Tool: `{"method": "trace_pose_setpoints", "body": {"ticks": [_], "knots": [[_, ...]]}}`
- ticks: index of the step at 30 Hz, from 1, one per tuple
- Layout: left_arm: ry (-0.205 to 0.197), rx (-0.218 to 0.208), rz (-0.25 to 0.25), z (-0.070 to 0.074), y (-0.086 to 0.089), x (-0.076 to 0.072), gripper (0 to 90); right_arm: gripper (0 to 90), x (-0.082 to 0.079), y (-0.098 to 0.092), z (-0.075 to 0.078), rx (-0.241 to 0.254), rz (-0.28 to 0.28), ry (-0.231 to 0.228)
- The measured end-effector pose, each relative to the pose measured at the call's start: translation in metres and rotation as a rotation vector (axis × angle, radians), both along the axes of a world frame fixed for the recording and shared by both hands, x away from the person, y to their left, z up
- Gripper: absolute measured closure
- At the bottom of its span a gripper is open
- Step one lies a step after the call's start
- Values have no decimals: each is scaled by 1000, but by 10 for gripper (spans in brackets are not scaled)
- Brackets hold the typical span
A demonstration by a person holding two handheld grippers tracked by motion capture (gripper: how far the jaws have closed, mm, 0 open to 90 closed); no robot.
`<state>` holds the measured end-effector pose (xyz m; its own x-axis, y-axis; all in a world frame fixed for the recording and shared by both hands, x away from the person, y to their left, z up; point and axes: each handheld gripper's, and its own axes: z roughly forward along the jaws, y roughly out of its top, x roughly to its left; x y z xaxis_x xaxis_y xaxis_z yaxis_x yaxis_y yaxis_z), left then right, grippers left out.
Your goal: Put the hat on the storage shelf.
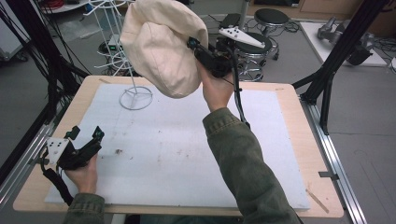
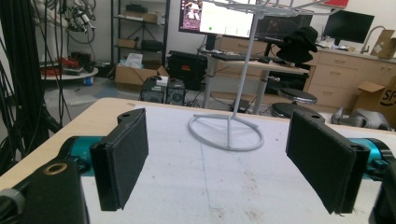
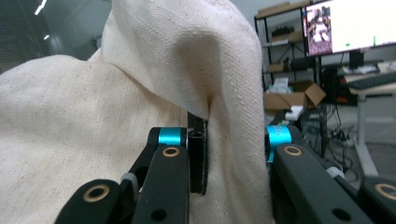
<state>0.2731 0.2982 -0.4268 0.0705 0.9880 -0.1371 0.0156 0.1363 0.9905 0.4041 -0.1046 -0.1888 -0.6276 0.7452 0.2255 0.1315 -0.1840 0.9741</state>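
A cream cloth hat hangs high over the far side of the table, pinched at its edge by my right gripper, which is shut on it. In the right gripper view the hat's fabric bunches between the black jaws of that gripper. A white wire hat stand stands on the white mat just below and left of the hat; its ring base lies ahead of my left gripper. My left gripper rests low at the near left, jaws wide open and empty.
A white mat covers the wooden table. Black frame posts rise at the right and cables hang at the left. A stool stands beyond the far edge. Desks, monitors and boxes fill the room behind.
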Motion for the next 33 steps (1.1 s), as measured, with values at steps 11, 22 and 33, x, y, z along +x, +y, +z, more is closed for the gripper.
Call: {"method": "trace_pose_setpoints", "body": {"ticks": [11,22,33], "knots": [[9,33,16,1,-1,2,214,767,8,9,30,3,15,-42],[18,48,-3,1,-4,1,213,766,21,30,49,8,10,-62],[6,34,-1,1,-3,2,214,765,27,69,56,14,42,-99]]}}
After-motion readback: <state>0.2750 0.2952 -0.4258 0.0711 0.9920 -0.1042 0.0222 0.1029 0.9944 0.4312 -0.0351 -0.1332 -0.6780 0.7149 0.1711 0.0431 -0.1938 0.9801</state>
